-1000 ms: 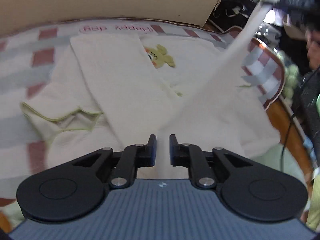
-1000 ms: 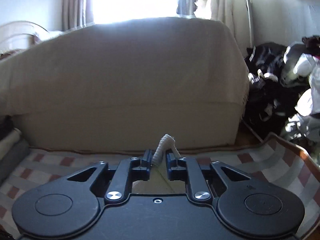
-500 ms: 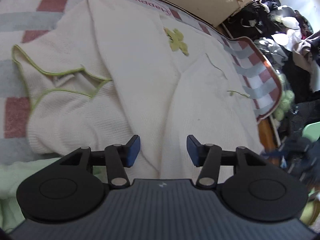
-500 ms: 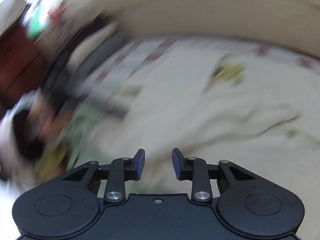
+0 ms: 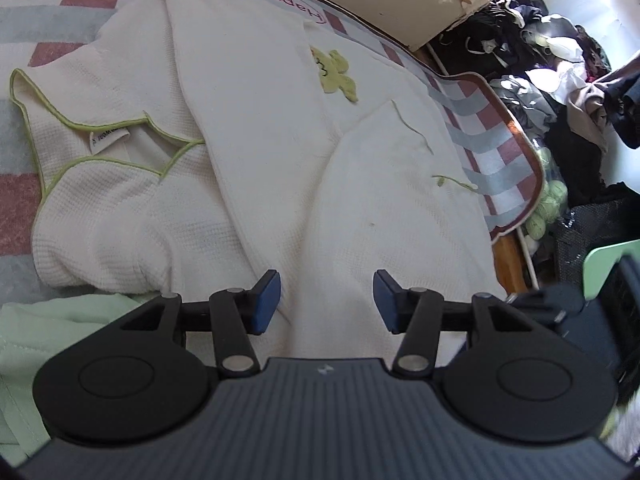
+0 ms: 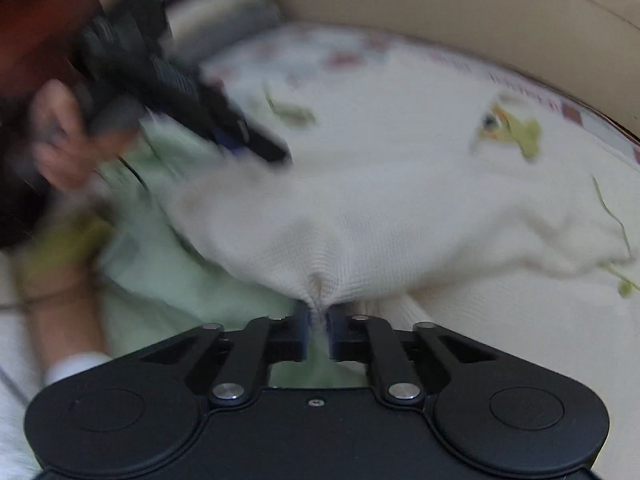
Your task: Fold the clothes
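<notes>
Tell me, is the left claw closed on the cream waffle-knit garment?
No, the left claw is wide open above the cream waffle-knit garment, gripping nothing.

A cream waffle-knit top (image 5: 256, 128) with lime-green neckline trim and a green appliqué lies flat, both sleeves folded inward, its near hem bunched.

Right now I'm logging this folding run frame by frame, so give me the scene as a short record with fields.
garment: cream knit top with green trim, lying on a checked mat, both sleeves folded inward
applique: green figure on the chest
left gripper: open, just above the hem, holding nothing
right gripper: shut on the cream knit top, pinching a bunch of its edge
underneath: pale green cloth beneath the hem
blur: right wrist view is smeared by motion
background: pile of dark clothes beside the mat
</notes>
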